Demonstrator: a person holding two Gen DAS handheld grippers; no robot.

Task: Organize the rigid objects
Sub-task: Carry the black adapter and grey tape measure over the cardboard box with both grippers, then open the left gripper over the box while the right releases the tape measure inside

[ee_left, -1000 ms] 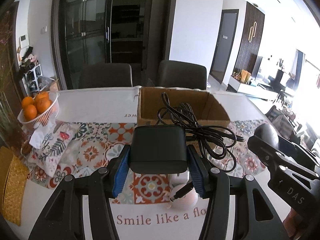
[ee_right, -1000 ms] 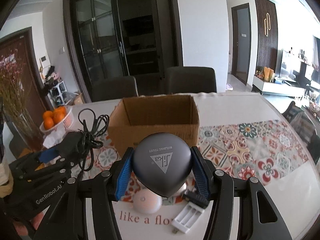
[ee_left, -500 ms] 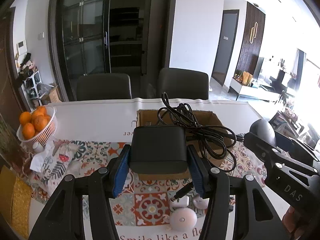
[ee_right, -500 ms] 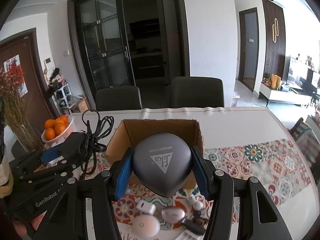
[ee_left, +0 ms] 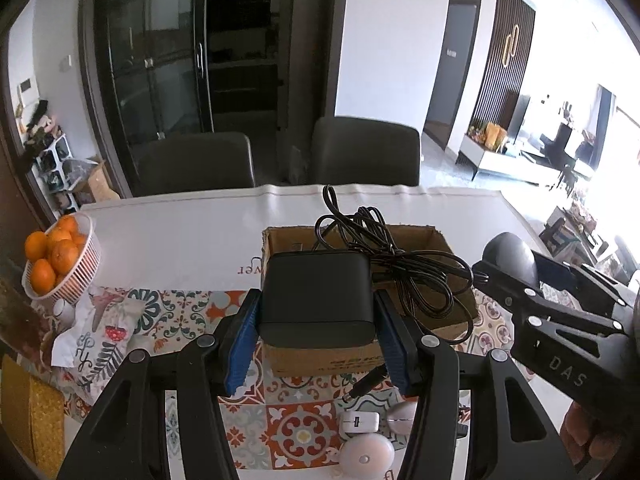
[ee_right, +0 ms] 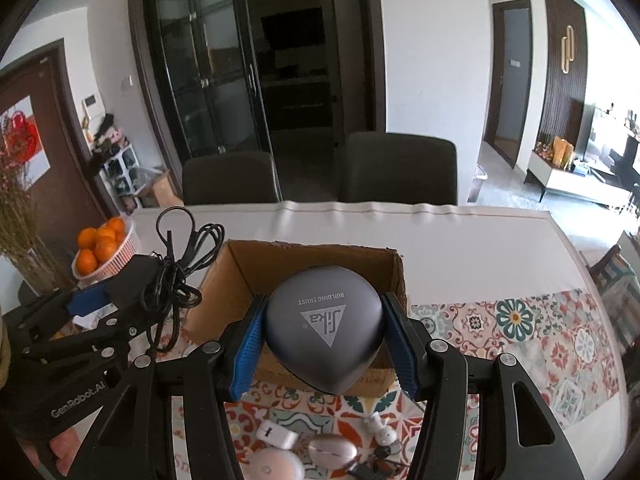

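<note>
Two hand-held grippers, adapter point(ee_left: 318, 298) hiding box point(ee_left: 434, 240) interior, cable point(ee_left: 400, 264) tangled

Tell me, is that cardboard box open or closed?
Open: the cardboard box has no lid or flaps over its top, and its inner walls show behind the grey case.

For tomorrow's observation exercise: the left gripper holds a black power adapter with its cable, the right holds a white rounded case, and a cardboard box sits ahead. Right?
Not quite. The right wrist view shows the rounded case is grey, not white. The rest stands.
</note>
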